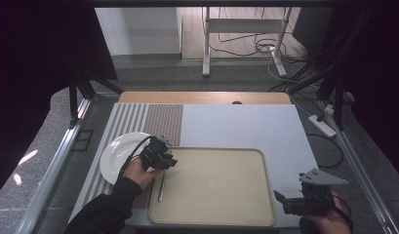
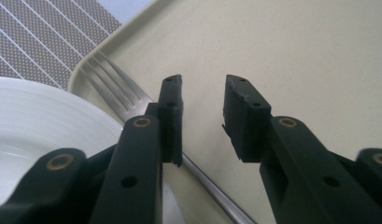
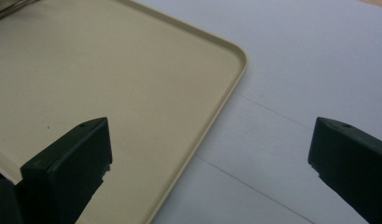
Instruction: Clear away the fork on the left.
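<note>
We have the left gripper [image 1: 171, 161] low over the near-left corner of the tray [image 1: 258, 187], jaws parted with nothing between them. The fork [image 1: 161, 187] lies along the tray's left edge, prongs pointing away from us; in the left gripper view its handle [image 2: 212, 193] runs under the left-hand jaw rather than through the gap. That is our first worry: if the jaws close here, we judge they pinch air or clip the handle from one side and flick the fork off the rim. The plate [image 1: 116, 156] sits just beside it on the striped mat [image 1: 158, 122], so a skidding fork could knock against it. The handle is thin and flat against the tray, so a shallow grab may slide off. Over on our right, the right gripper [image 1: 280, 200] waits at the tray's near-right corner, jaws spread wide and empty, one over the tray, one over the desk [image 1: 246, 124]. If it closes, it may nudge the tray.
</note>
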`<state>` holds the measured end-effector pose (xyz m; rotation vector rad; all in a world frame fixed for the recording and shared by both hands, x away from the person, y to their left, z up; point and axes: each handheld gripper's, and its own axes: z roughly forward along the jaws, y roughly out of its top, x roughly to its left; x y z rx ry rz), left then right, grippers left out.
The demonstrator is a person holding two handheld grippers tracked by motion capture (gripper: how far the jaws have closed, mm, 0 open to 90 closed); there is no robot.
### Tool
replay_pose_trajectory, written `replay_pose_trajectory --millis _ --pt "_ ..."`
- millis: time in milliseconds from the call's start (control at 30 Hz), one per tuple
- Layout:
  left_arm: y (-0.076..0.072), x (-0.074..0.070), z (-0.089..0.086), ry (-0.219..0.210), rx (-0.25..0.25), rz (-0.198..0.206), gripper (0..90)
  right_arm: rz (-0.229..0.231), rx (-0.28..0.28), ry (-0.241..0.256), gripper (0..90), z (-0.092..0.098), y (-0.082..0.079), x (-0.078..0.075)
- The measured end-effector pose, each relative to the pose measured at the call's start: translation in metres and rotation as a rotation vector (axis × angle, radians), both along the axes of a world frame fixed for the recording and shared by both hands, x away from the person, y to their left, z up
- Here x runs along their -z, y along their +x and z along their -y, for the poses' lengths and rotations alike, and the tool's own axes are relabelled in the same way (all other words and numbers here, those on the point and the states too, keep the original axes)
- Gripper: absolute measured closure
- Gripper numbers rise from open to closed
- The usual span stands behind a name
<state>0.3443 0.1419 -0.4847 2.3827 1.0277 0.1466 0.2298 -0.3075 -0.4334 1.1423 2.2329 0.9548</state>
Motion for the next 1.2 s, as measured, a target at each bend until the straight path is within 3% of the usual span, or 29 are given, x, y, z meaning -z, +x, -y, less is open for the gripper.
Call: replay_pose_trajectory --millis 200,467,833,1200 --pt "-0.004 -0.007 -0.002 -0.015 0.006 0.042 56.8 0.001 -0.001 0.000 0.3 0.000 0.000 0.000" --pt "-0.008 -0.011 -0.008 -0.035 0.000 0.067 44.9 0.001 -0.001 -0.001 0.3 0.000 0.000 0.000" --pt "-0.011 -0.014 -0.016 -0.079 -0.008 0.059 28.4 0.000 -0.004 -0.004 0.3 -0.001 0.000 0.000" --pt "-0.014 -0.018 -0.028 -0.131 -0.017 0.063 18.4 0.000 -0.007 -0.004 0.3 -0.001 0.000 0.000"
